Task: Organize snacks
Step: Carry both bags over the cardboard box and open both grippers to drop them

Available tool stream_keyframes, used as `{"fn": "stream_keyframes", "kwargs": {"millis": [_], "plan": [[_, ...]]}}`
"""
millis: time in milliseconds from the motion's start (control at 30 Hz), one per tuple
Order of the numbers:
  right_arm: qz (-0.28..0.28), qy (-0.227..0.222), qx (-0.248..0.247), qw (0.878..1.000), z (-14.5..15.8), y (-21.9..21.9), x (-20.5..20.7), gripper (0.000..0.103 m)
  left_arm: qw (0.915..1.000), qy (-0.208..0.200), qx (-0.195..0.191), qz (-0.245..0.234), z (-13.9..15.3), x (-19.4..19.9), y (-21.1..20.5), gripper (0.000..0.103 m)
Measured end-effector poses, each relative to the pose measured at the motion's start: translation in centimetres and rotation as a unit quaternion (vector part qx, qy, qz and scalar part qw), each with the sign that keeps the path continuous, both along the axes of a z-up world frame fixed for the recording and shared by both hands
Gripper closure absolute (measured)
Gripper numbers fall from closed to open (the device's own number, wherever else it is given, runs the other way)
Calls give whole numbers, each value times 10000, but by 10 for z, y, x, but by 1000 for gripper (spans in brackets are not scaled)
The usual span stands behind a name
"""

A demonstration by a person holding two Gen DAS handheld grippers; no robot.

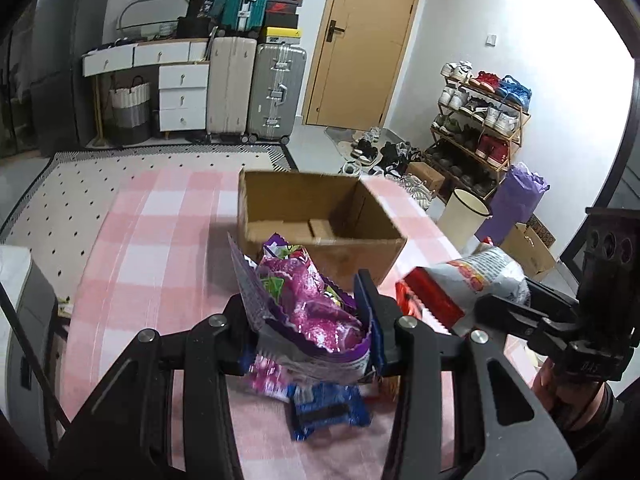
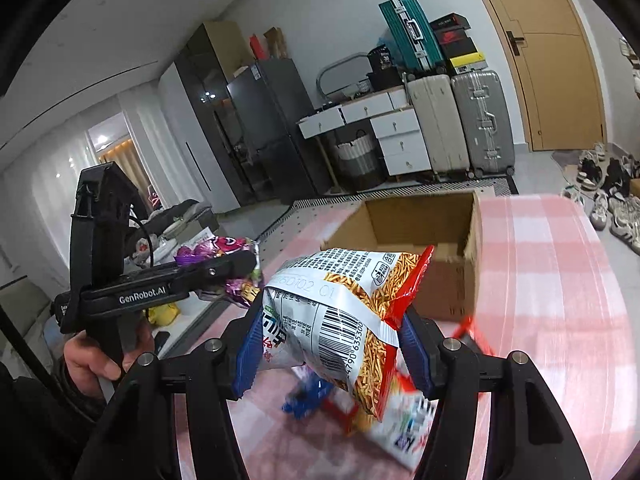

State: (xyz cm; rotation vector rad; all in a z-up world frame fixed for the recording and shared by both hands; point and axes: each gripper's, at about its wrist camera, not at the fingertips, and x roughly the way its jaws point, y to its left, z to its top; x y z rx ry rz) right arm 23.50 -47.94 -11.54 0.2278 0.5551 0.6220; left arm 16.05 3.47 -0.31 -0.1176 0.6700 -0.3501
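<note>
My left gripper (image 1: 310, 328) is shut on a crumpled purple snack bag (image 1: 304, 304), held above the pink checked tablecloth (image 1: 160, 240). My right gripper (image 2: 330, 344) is shut on a white and red bag of stick snacks (image 2: 340, 304), also lifted off the cloth. An open, empty cardboard box (image 1: 320, 220) (image 2: 420, 232) stands just beyond both bags. Under the left gripper a blue snack packet (image 1: 328, 408) lies on the cloth. Blurred blue and red packets (image 2: 312, 396) lie under the right gripper. Each gripper shows in the other's view: the right (image 1: 500, 304) and the left (image 2: 240, 276), the latter held by a hand (image 2: 92, 360).
Beyond the table lie a dotted rug (image 1: 120, 168), suitcases (image 1: 256, 88), white drawers (image 1: 182, 96), a wooden door (image 1: 360, 40) and a fridge (image 2: 268, 128). A shoe rack (image 1: 480, 120), loose shoes, a white bin (image 1: 466, 216) and a purple bag (image 1: 516, 196) stand right of the table.
</note>
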Motion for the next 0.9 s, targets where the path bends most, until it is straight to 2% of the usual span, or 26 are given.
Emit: {"fn": "stream_keyframes", "kwargs": {"millis": [200, 467, 600, 767, 900], "plan": [[36, -124, 57, 9999, 27, 3, 30, 42, 9999, -61, 105, -81, 30, 42, -21, 64], [86, -231, 85, 9997, 57, 9, 77, 42, 9997, -56, 185, -175, 52, 101, -41, 64], [42, -204, 62, 9998, 67, 11, 105, 42, 9998, -63, 165, -55, 62, 142, -41, 64], [36, -206, -172, 9996, 65, 21, 127, 42, 9998, 106, 147, 28, 55, 184, -41, 64], [-70, -15, -204, 9998, 45, 23, 144, 42, 9994, 300, 161, 104, 32, 207, -42, 64]]}}
